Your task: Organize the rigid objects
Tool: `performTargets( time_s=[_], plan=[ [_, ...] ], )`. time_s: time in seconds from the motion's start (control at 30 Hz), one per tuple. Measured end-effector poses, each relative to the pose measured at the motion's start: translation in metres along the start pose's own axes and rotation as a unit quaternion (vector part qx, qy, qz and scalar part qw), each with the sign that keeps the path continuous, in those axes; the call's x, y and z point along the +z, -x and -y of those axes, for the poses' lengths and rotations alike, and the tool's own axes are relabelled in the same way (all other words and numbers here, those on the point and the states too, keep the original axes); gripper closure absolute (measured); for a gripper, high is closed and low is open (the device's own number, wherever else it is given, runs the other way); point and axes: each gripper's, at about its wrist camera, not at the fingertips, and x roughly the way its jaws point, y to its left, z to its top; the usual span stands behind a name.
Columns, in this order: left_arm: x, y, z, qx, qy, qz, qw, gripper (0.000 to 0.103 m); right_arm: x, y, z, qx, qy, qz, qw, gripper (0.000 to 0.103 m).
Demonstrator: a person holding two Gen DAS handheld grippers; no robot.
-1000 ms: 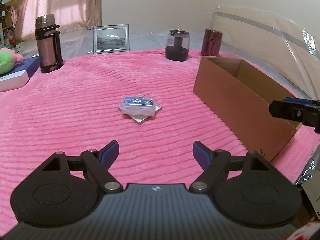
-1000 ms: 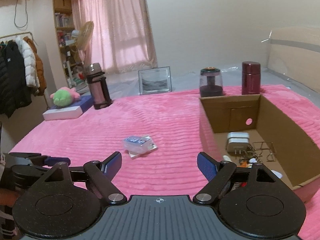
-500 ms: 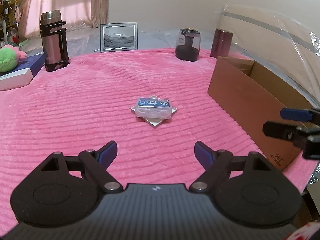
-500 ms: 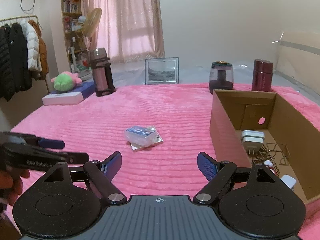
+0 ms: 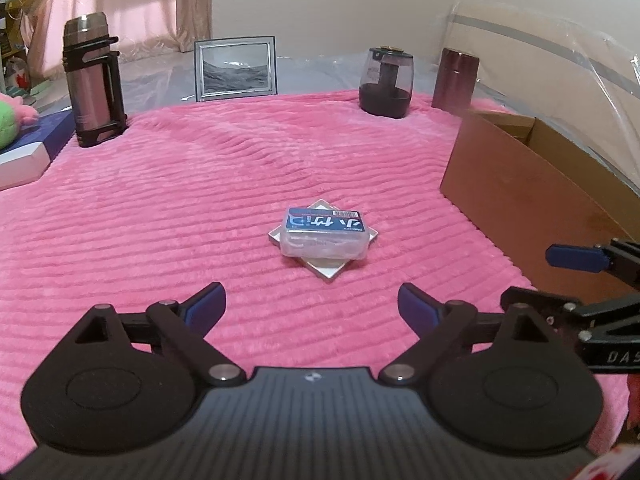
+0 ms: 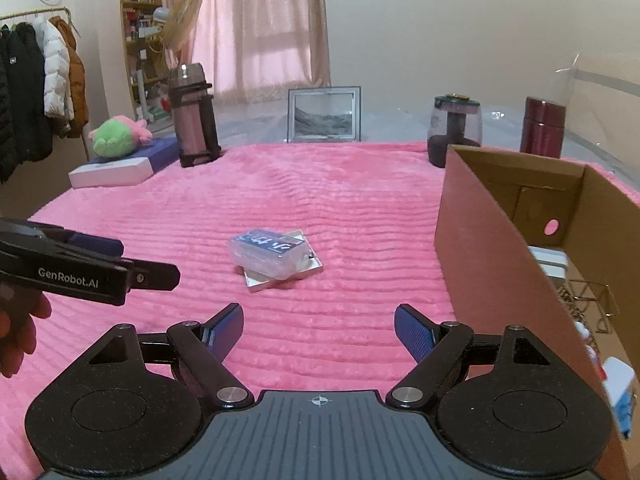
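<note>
Clear plastic case (image 5: 325, 233) w/ blue label lies flat on a thin square tile (image 5: 328, 270), mid pink blanket (image 5: 160, 208), well apart from cardboard box (image 5: 516, 184) at right. Nothing holds it.

Risks (judgement):
- Case sits loose on tile, tile on soft ribbed plush. A pinch landing low could catch tile edge too, lifting both or flipping the tile.
- Smooth rounded plastic: may squirt out of the pads if squeezed off-centre.
- Two grippers closing in on one small stack; could knock each other or shove the case sideways.
- Box wall tall on near side; a low carry could clip the rim.

Orientation: case long axis runs left-right in left wrist view, label up; in right wrist view it slants, near-left to far-right. Tile turned corner-on to case, like a diamond.

Left gripper (image 5: 311, 304): jaws opening, nothing between them, short of the stack. Right gripper (image 6: 319, 328): spread wide, empty, also short of it. Box already has a few bits inside (white plug, wire thing), partly hidden.
</note>
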Motion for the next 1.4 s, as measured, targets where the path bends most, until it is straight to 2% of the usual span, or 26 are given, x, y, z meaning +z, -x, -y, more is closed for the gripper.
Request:
performTargets(
  time_s=[0.5, 0.83, 0.93, 1.0, 1.23, 1.4],
  plan=[
    [0.024, -0.082, 0.002, -0.025, -0.024, -0.005, 0.9994, 0.009, -0.005, -0.076, 0.015, -0.015, 0.02, -0.014, 1.0, 0.023],
    [0.037, -0.133, 0.015, -0.035, -0.053, -0.008, 0.9979, 0.009, -0.017, -0.101, 0.026, -0.015, 0.009, -0.028, 0.999, 0.023],
    [0.037, -0.145, 0.015, -0.029, -0.056, -0.013, 0.9979, 0.012, -0.018, -0.105, 0.027, -0.016, 0.008, -0.03, 0.999, 0.023],
    [0.037, -0.151, 0.015, -0.023, -0.059, -0.015, 0.9979, 0.018, -0.019, -0.107, 0.028, -0.015, 0.008, -0.032, 0.999, 0.023],
    [0.036, -0.148, 0.011, -0.024, -0.055, -0.011, 0.9981, 0.019, -0.017, -0.109, 0.026, -0.013, 0.009, -0.029, 0.999, 0.023],
    [0.029, -0.118, -0.006, -0.015, -0.036, 0.006, 0.9992, 0.019, -0.012, -0.105, 0.021, -0.009, 0.013, -0.023, 1.0, 0.023]
  ],
)
